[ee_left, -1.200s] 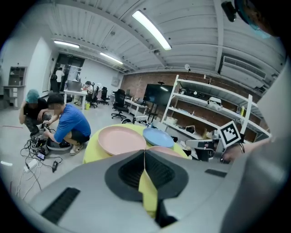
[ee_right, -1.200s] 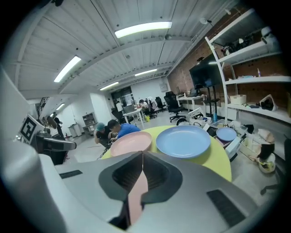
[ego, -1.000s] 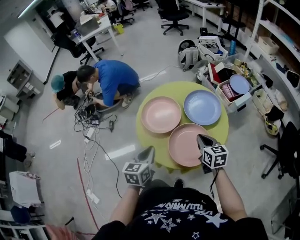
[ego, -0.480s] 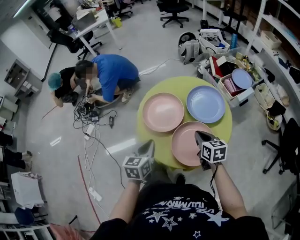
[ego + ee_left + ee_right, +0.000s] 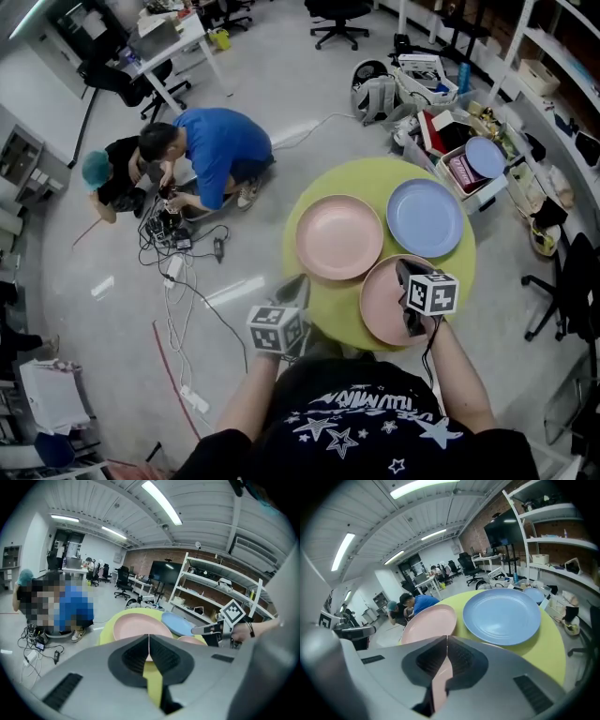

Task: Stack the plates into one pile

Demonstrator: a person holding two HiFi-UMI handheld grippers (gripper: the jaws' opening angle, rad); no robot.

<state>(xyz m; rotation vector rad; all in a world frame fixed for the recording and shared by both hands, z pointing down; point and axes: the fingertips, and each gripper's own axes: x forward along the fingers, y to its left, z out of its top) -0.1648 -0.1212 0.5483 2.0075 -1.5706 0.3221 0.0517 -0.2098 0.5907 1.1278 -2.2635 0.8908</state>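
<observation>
Three plates lie on a round yellow-green table: a pink plate at the left, a blue plate at the far right, and a second pink plate nearest me. My right gripper hovers over this near pink plate, jaws shut with nothing in them. My left gripper is at the table's near-left edge, also shut and empty. The right gripper view shows the blue plate and the left pink plate ahead. In the left gripper view the pink plate lies ahead and the right gripper is off to the right.
Two people crouch on the floor left of the table among cables. A box with another blue plate stands right of the table, with bags and shelves behind it. Office chairs and desks stand farther back.
Both grippers have moved forward and slightly down toward the table. The left tip now reaches the table's near-left edge. Both jaws stay shut.
</observation>
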